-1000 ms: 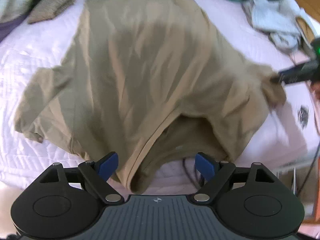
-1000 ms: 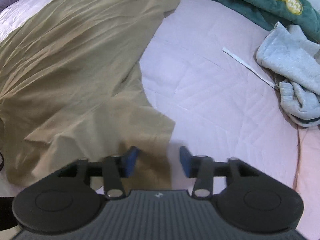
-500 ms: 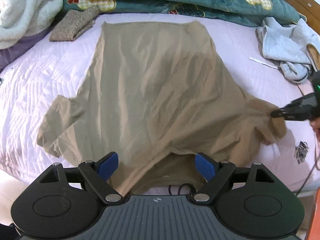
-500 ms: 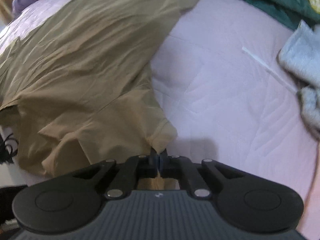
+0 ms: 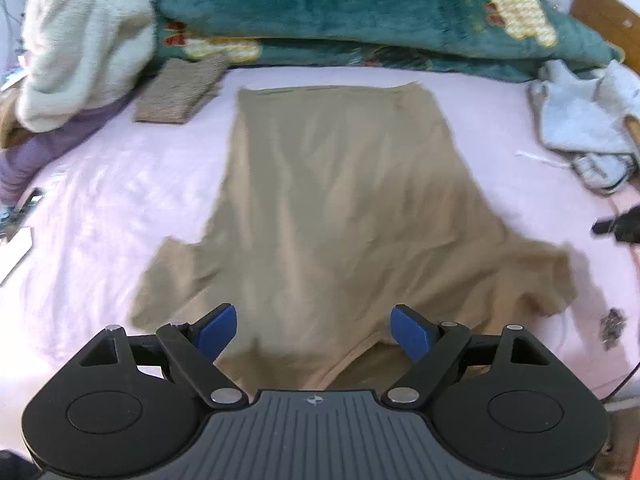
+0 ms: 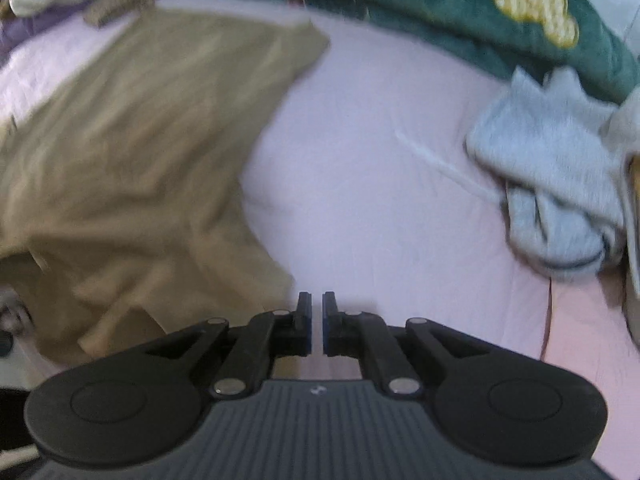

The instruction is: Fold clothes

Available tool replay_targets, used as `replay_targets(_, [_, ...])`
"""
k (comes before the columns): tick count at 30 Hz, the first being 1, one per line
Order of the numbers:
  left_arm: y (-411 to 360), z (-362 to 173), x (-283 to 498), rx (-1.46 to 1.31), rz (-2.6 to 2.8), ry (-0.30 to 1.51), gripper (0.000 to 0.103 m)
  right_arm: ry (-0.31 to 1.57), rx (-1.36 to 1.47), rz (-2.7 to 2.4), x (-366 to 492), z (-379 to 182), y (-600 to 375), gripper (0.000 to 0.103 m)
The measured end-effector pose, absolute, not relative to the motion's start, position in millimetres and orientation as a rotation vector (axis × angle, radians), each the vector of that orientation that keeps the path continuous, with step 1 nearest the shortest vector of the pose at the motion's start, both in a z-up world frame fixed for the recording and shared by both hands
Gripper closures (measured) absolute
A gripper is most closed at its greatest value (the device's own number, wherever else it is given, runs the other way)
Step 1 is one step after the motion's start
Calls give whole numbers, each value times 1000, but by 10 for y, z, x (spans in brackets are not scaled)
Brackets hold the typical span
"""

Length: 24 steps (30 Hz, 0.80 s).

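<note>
**Over the bed's near edge: shirt laid flat, sleeve fold to come**

Across the middle of the pink bed point(image 5: 120, 200) the tan shirt point(image 5: 340, 208) lies spread out. Its hem is toward the far edge, just short of the teal blanket point(image 5: 360, 8), and its collar point(image 5: 360, 364) is at the near edge. One sleeve point(image 5: 168, 280) points toward the bed's left edge. The other sleeve point(image 5: 540, 280) points toward the right edge and is somewhat rumpled.

The left gripper point(image 5: 314, 334) hangs above the collar end with its claw wide, holding nothing. The right gripper point(image 6: 317, 322) has its pads drawn almost together, and no cloth shows between them. The rumpled sleeve's edge lies just beside it, apart from the pads.

By my reading, the spreading step is about done and no fold has been started. The next move probably calls for the right claw to reopen, come down on the rumpled sleeve's edge and carry it across the body of the shirt. The left claw would then do the same for its sleeve. Both views are blurred, so a thin pinch of fabric cannot be ruled out. A grey garment point(image 5: 580, 120) waits near the far right corner.
</note>
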<state>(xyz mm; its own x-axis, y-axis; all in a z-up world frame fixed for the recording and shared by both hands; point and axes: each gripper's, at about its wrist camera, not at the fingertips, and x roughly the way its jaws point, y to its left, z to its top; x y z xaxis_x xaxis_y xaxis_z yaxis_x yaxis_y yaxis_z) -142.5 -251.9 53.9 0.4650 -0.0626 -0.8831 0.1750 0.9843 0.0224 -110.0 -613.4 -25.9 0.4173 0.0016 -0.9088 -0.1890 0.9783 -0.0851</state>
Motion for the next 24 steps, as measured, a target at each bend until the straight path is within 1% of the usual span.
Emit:
replay_targets(5, [-2213,840,-1671,135,-132,1097,18,1074,-179,175,-949,16,-5714,95])
replay_targets(7, [-2004,891,-1708,164,-110,1088,18,1050,-178,191,-914,136,-5508,92])
replay_targets(8, [-1883,889,-1699,177,-97,1084,18,1042,-179,201,-902,184,-5376,88])
replay_targets(10, [-1610,821,-1623,183,-79,1085,18,1037,-187,225,-884,275,-5077,84])
replay_targets(11, [-1450,753,-1558,162,-82,1094,18,1036,-189,241,-875,320,-4912,82])
replay_targets(12, [-1299,675,-1488,144,-87,1097,18,1033,-191,257,-862,363,-4750,76])
replay_targets(13, [-1159,586,-1413,130,-92,1094,18,1028,-193,269,-843,407,-4566,73])
replay_targets(14, [-1021,477,-1322,120,-103,1093,18,1025,-196,278,-823,439,-4367,65])
replay_targets(15, [-886,345,-1215,114,-121,1097,18,1023,-200,289,-806,464,-4169,62])
replay_targets(17, [-623,77,-985,104,-154,1097,18,1035,-217,310,-712,473,-3745,59])
replay_targets(20, [-212,-357,-621,67,-209,1125,18,1055,-245,370,-526,435,-3183,58])
replay_targets(24, [100,-875,-274,-22,-284,1185,18,1069,-284,484,-264,240,-2518,55])
